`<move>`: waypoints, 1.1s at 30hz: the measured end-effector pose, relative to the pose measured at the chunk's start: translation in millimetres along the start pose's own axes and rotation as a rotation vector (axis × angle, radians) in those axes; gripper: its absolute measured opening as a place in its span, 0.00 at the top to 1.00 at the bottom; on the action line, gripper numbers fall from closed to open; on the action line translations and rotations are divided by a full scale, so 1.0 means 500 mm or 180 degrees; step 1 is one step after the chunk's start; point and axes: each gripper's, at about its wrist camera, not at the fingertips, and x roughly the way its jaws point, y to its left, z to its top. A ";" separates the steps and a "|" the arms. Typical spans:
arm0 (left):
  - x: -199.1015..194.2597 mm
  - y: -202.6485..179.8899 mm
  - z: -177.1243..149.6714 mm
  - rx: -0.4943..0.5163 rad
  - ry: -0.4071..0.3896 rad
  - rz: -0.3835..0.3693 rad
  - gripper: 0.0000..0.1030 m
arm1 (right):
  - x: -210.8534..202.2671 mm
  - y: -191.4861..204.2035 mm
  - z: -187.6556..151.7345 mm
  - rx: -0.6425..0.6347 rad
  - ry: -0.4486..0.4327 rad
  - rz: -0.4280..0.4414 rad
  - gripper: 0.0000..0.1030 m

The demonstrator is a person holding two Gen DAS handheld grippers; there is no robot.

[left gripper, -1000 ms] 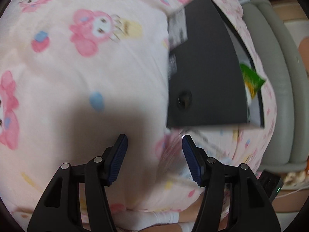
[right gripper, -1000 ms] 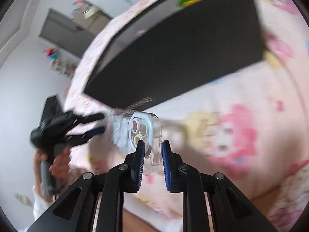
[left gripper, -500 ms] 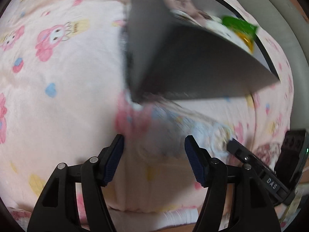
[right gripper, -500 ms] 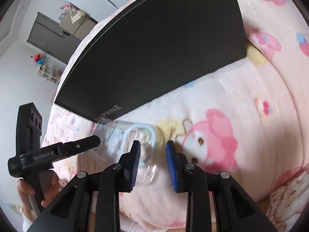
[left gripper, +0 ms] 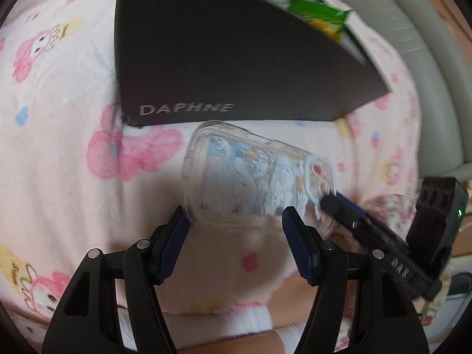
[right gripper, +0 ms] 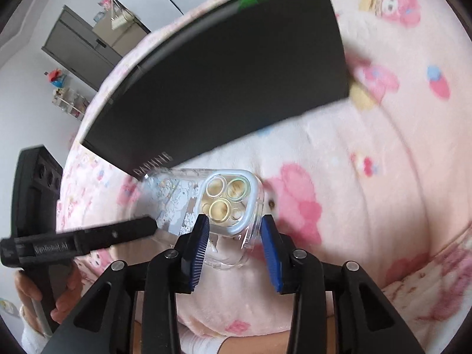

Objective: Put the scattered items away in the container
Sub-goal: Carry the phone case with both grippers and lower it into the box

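A clear phone case with a cartoon print lies on the pink blanket, just in front of the black DAPHNE box. In the right wrist view the case lies with its camera end between my open right gripper's blue pads. My left gripper is open, its pads either side of the case's other end. A green snack packet sticks out of the box. The right gripper also shows in the left wrist view.
The pink cartoon blanket covers a soft bed. A grey padded edge runs along the right. A grey cabinet and white walls are far off. The person's hand holds the left gripper handle.
The right gripper has opened and let go of the phone case, which now lies on the blanket. The left gripper has swung round to face the case and the box front.
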 end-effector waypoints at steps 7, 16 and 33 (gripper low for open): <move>-0.102 -0.102 0.023 0.0318 -0.0422 -0.0648 0.55 | -0.118 0.059 0.057 -0.0308 -0.0410 0.0398 0.74; -0.004 -0.058 0.061 0.0118 -0.0345 0.0100 0.54 | -0.058 -0.005 0.063 -0.0223 -0.0060 0.0018 0.72; -0.102 -0.091 0.028 0.0144 -0.0732 -0.0135 0.55 | -0.173 0.014 0.077 -0.0318 -0.0526 0.0205 0.68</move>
